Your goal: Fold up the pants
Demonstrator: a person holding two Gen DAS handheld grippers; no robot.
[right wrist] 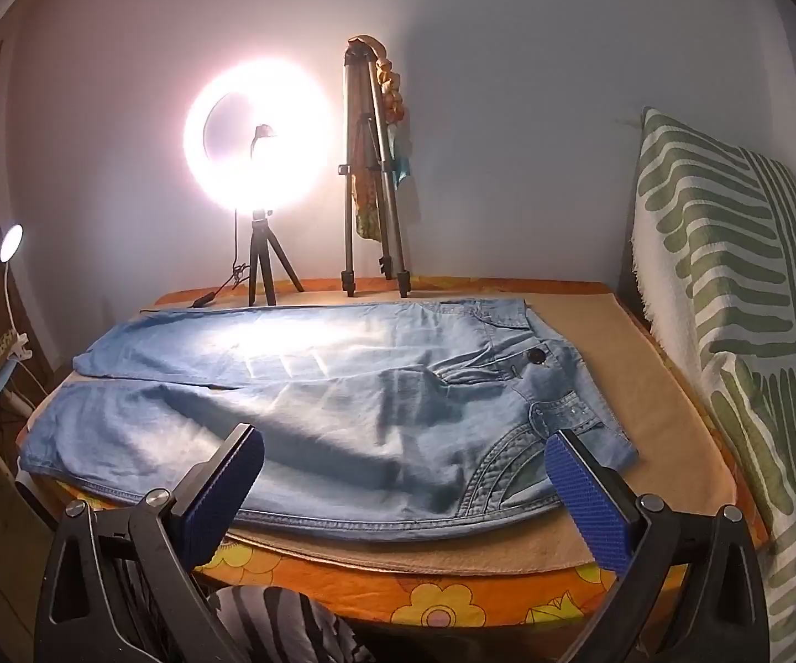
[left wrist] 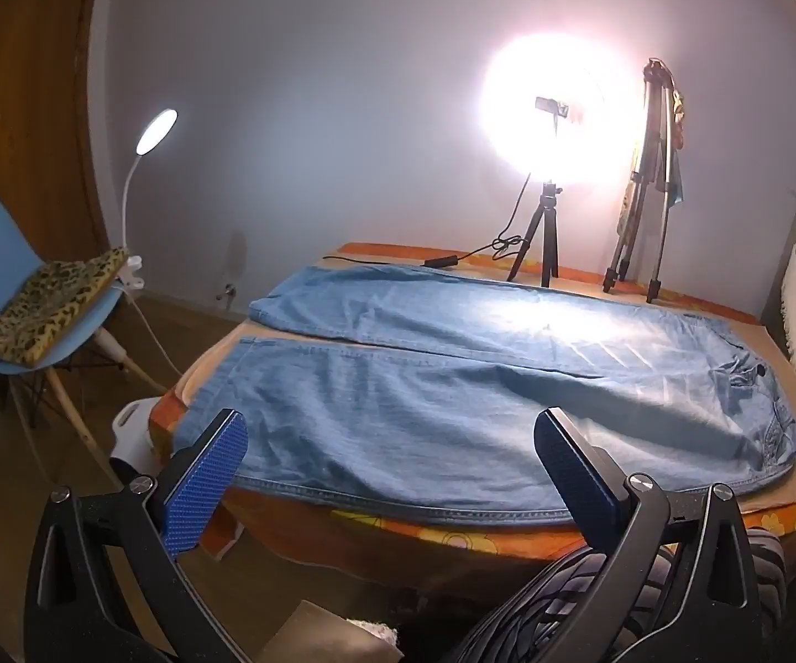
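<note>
Light blue denim pants [left wrist: 453,375] lie flat and unfolded across the table, legs to the left and waist to the right; they also show in the right wrist view [right wrist: 342,392]. The waist button [right wrist: 536,355] faces up. My left gripper [left wrist: 392,436] is open and empty, hovering at the near edge over the near leg. My right gripper [right wrist: 406,453] is open and empty, hovering at the near edge over the hip and pocket area.
The table [right wrist: 453,602] has an orange flowered cloth with a beige mat [right wrist: 619,387] under the pants. A lit ring light on a tripod [right wrist: 260,166] and a second tripod [right wrist: 370,177] stand at the back. A green-patterned cushion [right wrist: 729,276] lies right; a blue chair [left wrist: 11,287] stands left.
</note>
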